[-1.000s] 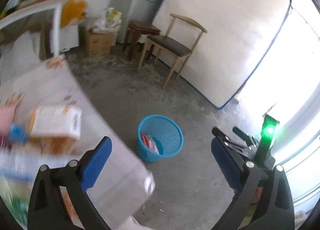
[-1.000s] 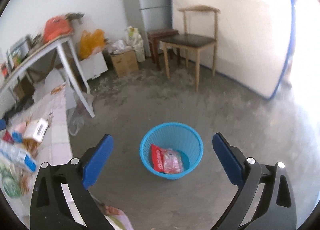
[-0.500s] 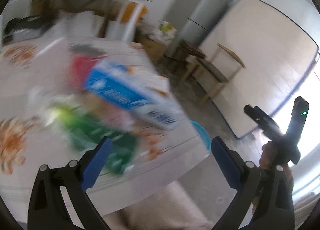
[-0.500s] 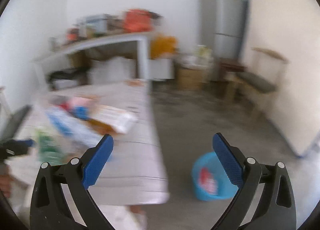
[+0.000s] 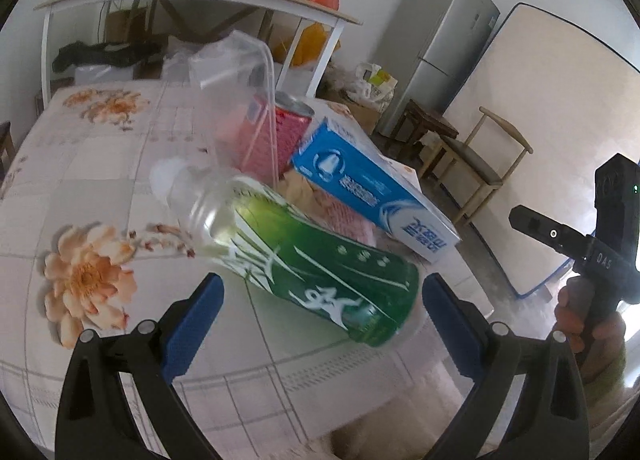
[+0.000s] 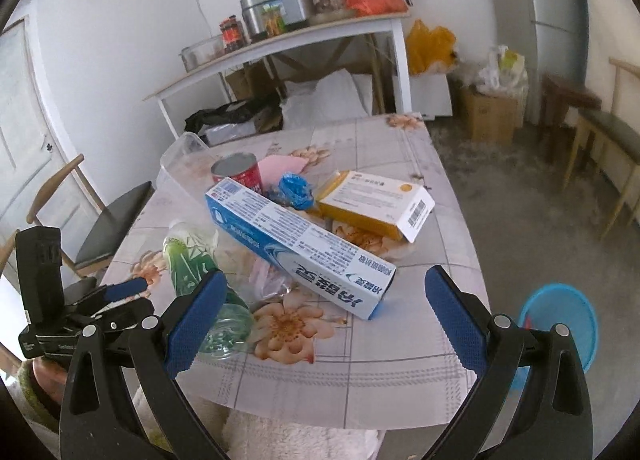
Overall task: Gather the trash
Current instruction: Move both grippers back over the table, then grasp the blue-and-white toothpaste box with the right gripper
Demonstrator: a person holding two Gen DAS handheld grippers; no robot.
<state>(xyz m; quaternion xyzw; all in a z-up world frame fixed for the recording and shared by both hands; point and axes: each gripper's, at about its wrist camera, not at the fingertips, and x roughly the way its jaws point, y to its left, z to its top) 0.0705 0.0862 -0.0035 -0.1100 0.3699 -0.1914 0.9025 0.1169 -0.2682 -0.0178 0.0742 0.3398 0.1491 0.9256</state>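
A: What was nearest the left claw?

B: A green-labelled plastic bottle lay on its side on the flowered surface, its base toward the camera and its white cap pointing away. The claw's blue pads stood wide apart on either side of the base, not touching it.

A: And the right claw?

B: Also spread wide, holding nothing, above the surface's near edge. Just past it lay a long blue-and-white toothpaste box, set diagonally. The same bottle showed at its left, with a crumpled clear wrapper between the two.

A: What sat behind those?

B: An orange-and-white carton with one end flap open, just right of the toothpaste box. A scrunched blue wrapper lay between them, and a red tin can stood upright behind the box. Pink paper lay by the can. A clear plastic tub was at the far left, tilted.

A: Where was the bin?

B: A blue plastic basket stood on the concrete floor, off the surface's right side, something red inside it.
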